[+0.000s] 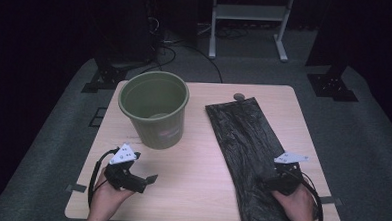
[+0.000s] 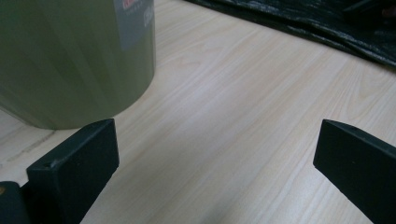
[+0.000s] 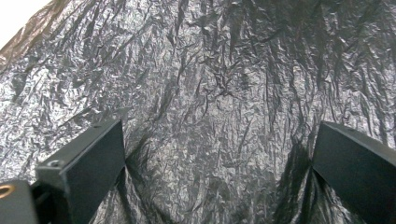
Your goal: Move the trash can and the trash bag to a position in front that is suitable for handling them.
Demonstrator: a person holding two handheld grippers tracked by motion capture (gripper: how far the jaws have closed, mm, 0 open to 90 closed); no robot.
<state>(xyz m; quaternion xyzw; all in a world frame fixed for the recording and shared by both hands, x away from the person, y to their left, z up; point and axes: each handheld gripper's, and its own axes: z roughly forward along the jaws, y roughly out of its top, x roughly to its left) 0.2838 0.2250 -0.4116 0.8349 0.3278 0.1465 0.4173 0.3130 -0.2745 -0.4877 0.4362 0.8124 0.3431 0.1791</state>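
The right hand-held gripper (image 1: 281, 170) sits directly over the near end of the black plastic bag (image 1: 247, 143), its jaws spread wide and holding nothing, with crinkled film lying flat beneath and between them in the right gripper view (image 3: 219, 116). The bag stretches lengthwise along the right half of the wooden surface (image 1: 202, 156), from its far edge to the near one. Well apart, the left hand-held gripper (image 1: 148, 180) rests wide open on bare wood just beside the upright green bin (image 1: 154, 108).
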